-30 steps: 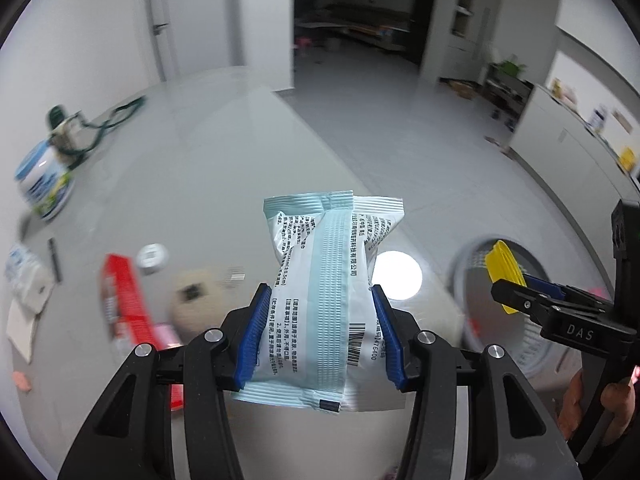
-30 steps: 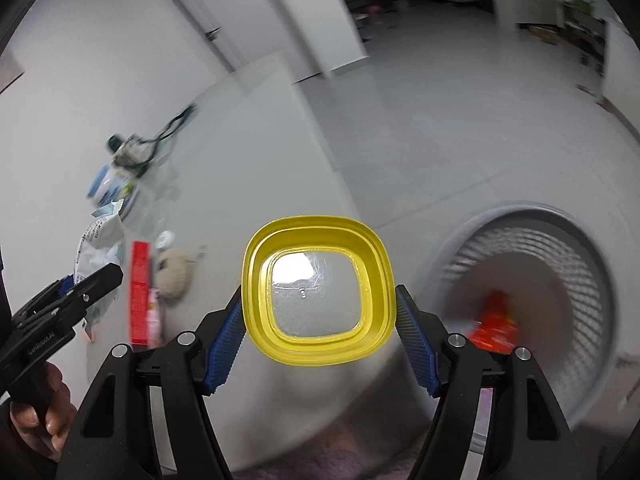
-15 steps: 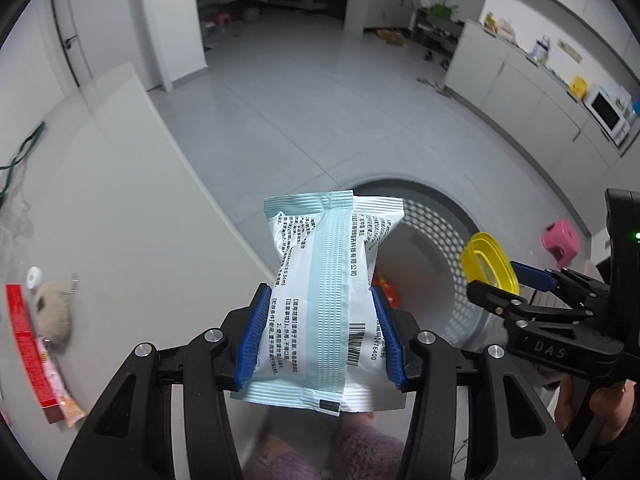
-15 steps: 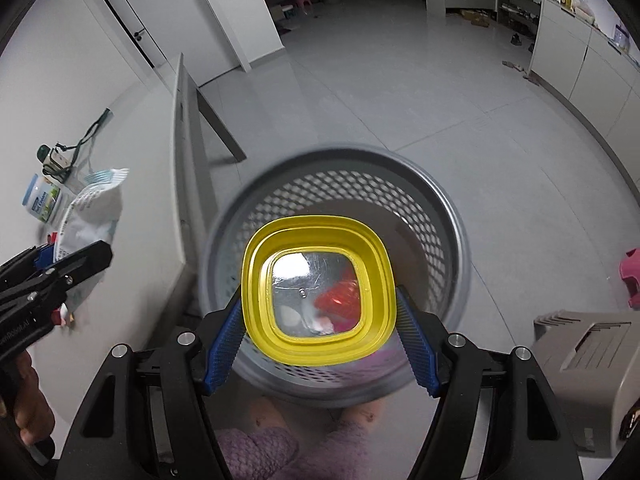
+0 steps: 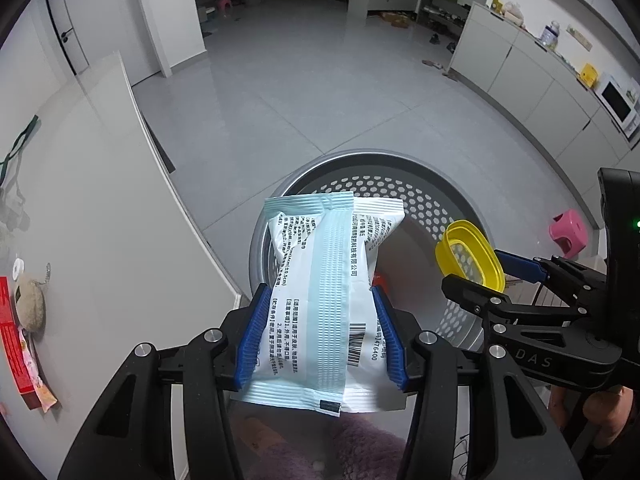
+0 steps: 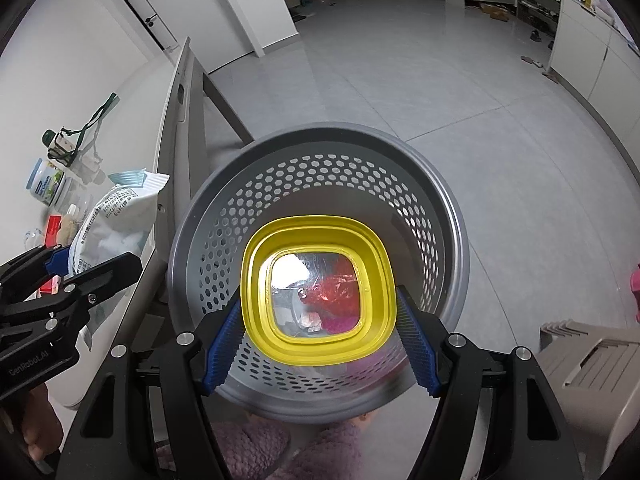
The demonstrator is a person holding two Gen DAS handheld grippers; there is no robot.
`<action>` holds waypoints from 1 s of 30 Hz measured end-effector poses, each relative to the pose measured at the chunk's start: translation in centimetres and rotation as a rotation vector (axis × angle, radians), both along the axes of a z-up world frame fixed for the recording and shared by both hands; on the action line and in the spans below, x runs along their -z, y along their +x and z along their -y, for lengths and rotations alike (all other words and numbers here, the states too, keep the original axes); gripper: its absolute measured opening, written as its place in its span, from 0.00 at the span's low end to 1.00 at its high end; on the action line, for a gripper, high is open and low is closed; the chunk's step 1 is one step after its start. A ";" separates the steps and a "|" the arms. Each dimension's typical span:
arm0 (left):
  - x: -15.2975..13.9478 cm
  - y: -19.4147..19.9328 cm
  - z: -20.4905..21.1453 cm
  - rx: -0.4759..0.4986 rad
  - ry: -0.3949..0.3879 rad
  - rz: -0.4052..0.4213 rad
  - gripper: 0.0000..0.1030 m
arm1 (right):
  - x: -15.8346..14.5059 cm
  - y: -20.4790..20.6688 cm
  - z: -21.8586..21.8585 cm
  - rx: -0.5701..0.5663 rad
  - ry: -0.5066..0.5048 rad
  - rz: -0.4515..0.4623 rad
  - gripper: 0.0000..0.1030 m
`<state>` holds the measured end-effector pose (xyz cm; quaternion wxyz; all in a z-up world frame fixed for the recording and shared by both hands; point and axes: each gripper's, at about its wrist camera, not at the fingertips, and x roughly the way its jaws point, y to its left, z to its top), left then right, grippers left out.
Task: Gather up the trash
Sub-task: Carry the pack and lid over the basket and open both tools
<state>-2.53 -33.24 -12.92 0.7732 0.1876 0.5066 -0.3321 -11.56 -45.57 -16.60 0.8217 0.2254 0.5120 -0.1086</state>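
Note:
My left gripper [image 5: 320, 336] is shut on a white and pale blue printed packet [image 5: 324, 292], held upright over the near rim of a grey perforated waste basket [image 5: 404, 184]. My right gripper [image 6: 320, 340] is shut on a yellow-rimmed clear plastic lid [image 6: 316, 292] and holds it above the basket [image 6: 452, 236]. Red wrapper trash [image 6: 340, 284] lies in the basket's bottom. In the left wrist view the lid [image 5: 472, 256] and right gripper [image 5: 492, 276] are at the right. In the right wrist view the packet [image 6: 116, 220] and left gripper [image 6: 80, 268] are at the left.
A white table [image 5: 100, 200] stands left of the basket, bearing a red box [image 5: 12, 344], a beige fuzzy lump [image 5: 30, 304] and a jar [image 6: 48, 186]. A beige plastic stool [image 6: 592, 356] stands right of the basket, a pink stool [image 5: 568, 232] further off. Open tiled floor lies beyond.
Both grippers swung from over the table to the basket beside it. The lid now hangs over the basket's middle and the packet over its near rim. Both grips are unchanged.

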 end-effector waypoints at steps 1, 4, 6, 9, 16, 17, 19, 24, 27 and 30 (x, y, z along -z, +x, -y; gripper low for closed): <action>0.0 0.0 -0.2 -0.004 -0.001 0.001 0.49 | -0.1 0.2 0.0 -0.010 -0.003 0.002 0.67; -0.2 0.2 -1.2 -0.020 -0.005 0.003 0.53 | -0.2 0.2 0.3 -0.030 -0.009 0.001 0.69; -0.4 0.2 -1.3 -0.029 -0.010 0.006 0.58 | -0.4 0.1 0.4 -0.038 -0.010 0.012 0.73; -0.3 -0.1 -1.5 -0.036 -0.009 0.017 0.59 | -0.4 0.1 0.8 -0.037 -0.012 0.015 0.73; -0.5 -0.3 -1.3 -0.052 -0.009 0.022 0.59 | -0.6 -0.3 1.2 -0.027 -0.001 0.024 0.73; -0.6 -0.4 -1.2 -0.053 -0.009 0.024 0.59 | -0.6 -0.4 1.3 -0.025 0.000 0.024 0.73; -0.8 -0.5 -1.3 -0.052 -0.011 0.029 0.59 | -0.7 -0.6 1.3 -0.020 0.000 0.022 0.73; -1.5 -0.5 -1.4 -0.047 -0.025 0.040 0.59 | -1.1 -1.2 1.4 -0.001 0.004 0.020 0.73; -2.0 -0.4 -1.6 -0.044 -0.036 0.043 0.59 | -1.6 -1.7 1.2 0.018 0.004 0.017 0.73; -2.5 -0.4 -2.0 -0.039 -0.047 0.046 0.59 | -2.2 -2.0 0.9 0.034 -0.005 0.022 0.73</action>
